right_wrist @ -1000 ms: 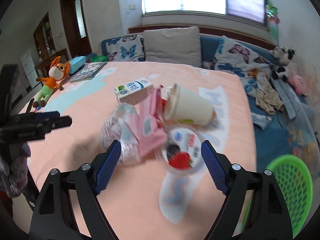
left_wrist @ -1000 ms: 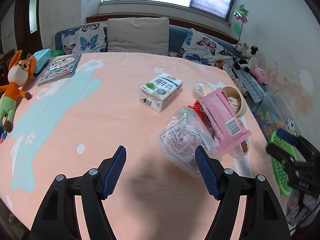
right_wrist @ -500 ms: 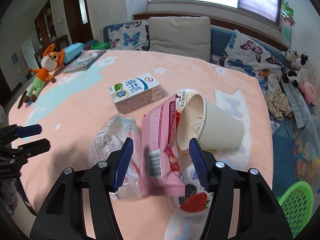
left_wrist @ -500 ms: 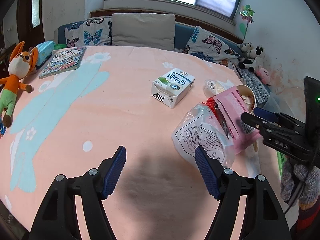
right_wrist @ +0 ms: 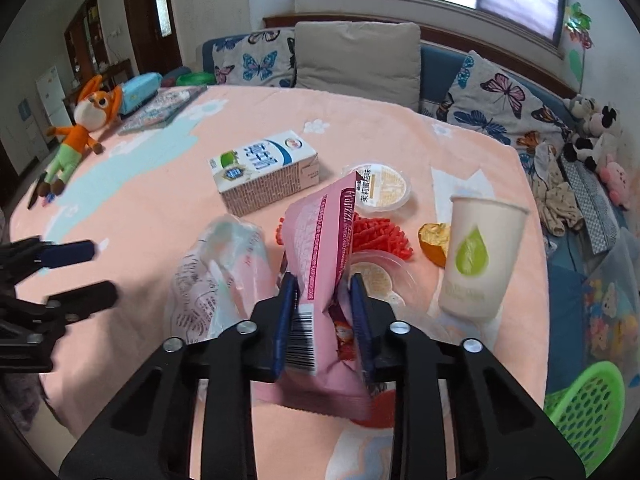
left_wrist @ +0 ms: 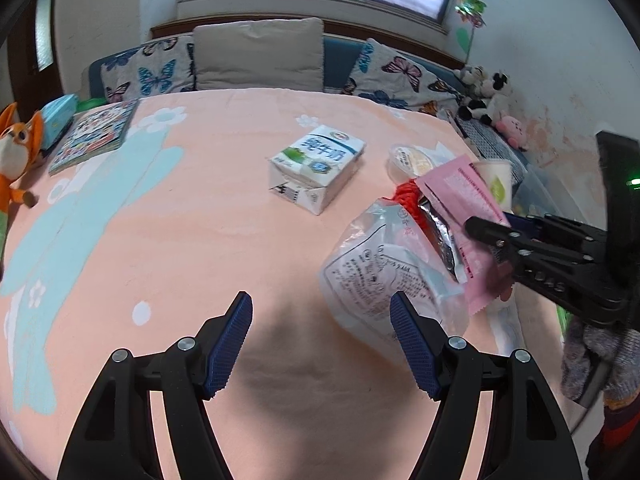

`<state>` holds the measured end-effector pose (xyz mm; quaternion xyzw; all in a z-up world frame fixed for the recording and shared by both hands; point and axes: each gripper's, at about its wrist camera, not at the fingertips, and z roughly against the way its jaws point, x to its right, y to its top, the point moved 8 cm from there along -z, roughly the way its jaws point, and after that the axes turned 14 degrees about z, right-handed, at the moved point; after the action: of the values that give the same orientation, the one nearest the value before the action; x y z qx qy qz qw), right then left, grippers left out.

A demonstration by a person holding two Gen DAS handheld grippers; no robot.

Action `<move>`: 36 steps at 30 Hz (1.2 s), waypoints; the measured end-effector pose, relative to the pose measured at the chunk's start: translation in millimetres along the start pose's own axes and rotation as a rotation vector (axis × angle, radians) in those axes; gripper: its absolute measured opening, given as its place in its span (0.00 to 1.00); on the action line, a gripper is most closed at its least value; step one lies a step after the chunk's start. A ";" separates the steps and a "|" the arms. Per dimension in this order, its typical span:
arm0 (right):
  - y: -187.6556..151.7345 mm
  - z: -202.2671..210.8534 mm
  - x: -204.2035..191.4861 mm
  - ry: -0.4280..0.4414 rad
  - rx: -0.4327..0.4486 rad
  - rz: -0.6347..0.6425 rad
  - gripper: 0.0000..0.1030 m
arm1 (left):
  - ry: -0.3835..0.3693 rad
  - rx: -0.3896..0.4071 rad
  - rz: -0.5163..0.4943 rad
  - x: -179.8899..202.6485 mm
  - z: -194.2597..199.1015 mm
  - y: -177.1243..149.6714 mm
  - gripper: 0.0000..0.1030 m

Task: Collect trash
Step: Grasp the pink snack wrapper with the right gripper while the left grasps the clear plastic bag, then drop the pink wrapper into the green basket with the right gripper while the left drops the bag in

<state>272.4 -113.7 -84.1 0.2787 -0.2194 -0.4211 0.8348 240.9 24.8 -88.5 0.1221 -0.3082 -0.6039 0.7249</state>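
Observation:
My right gripper (right_wrist: 323, 322) is shut on a pink snack wrapper (right_wrist: 320, 256) and holds it upright over the table; it also shows in the left wrist view (left_wrist: 460, 196). A clear plastic bag (right_wrist: 218, 272) lies just left of it, in front of my open, empty left gripper (left_wrist: 320, 340). A milk carton (right_wrist: 264, 170), a paper cup (right_wrist: 478, 256) standing upright, red snack sticks (right_wrist: 376, 234), an orange peel (right_wrist: 434, 242) and plastic tubs (right_wrist: 384, 190) lie on the peach tablecloth (left_wrist: 180, 220).
A green basket (right_wrist: 588, 404) stands low at the right, beside the table. A fox plush (right_wrist: 86, 124) and a book (left_wrist: 96, 138) lie at the table's far left. A sofa with cushions (left_wrist: 258, 54) runs behind the table.
My right gripper moved forward and closed on the pink wrapper, lifting it upright. The paper cup, lying on its side before, now stands upright. The left gripper stayed open.

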 end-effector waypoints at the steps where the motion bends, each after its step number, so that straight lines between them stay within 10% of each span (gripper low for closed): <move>1: 1.0 3.8 0.9 -0.001 0.008 -0.004 0.26 | -0.012 -0.005 -0.011 3.9 -3.0 0.7 0.67; 18: -41.9 89.3 28.6 -0.069 0.098 -0.080 0.26 | -0.184 -0.146 -0.032 37.9 -78.2 36.8 0.71; 29: -100.3 110.6 52.1 -0.131 0.062 -0.177 0.26 | -0.215 -0.167 -0.065 48.7 -78.9 24.9 0.23; 36: -134.0 133.9 70.3 -0.183 0.063 -0.238 0.26 | -0.181 -0.067 -0.132 59.5 -37.8 14.4 0.15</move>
<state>152.7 -275.0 -61.8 0.2890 -0.2730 -0.5338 0.7463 279.7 -35.8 -92.3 0.0630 -0.3434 -0.6689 0.6563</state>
